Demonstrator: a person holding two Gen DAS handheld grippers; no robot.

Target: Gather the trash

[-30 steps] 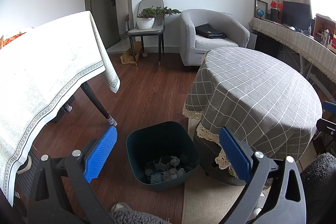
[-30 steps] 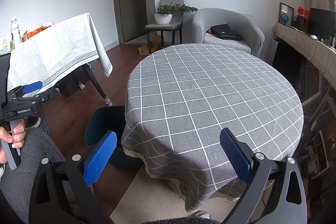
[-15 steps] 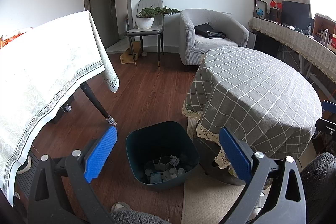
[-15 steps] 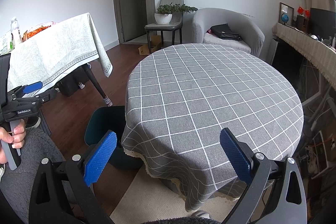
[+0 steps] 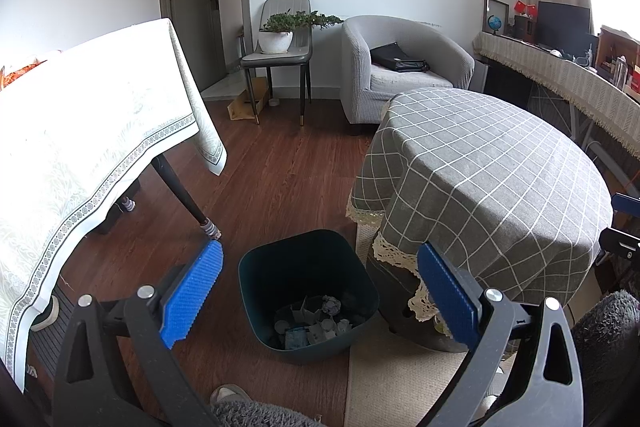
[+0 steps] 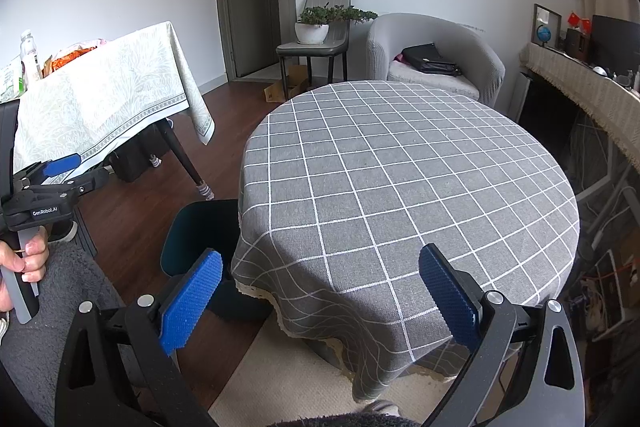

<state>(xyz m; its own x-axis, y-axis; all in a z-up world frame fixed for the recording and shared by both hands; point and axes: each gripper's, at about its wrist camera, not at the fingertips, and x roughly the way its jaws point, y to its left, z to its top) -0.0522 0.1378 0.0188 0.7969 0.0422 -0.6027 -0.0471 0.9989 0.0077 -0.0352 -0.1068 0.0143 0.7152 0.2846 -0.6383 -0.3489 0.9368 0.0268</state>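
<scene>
Living room, wood floor, round table [image 6: 400, 187] in grey check cloth centre frame, top bare. Dark bin [image 5: 308, 291] sits lower centre of the left view, beside the table skirt, crumpled paper trash [image 5: 316, 319] already inside. Left gripper [image 5: 320, 291] spread wide, empty; right gripper [image 6: 320, 291] likewise spread, empty. Risk: the hanging cloth hem could snag a finger reaching low, dragging it.
</scene>
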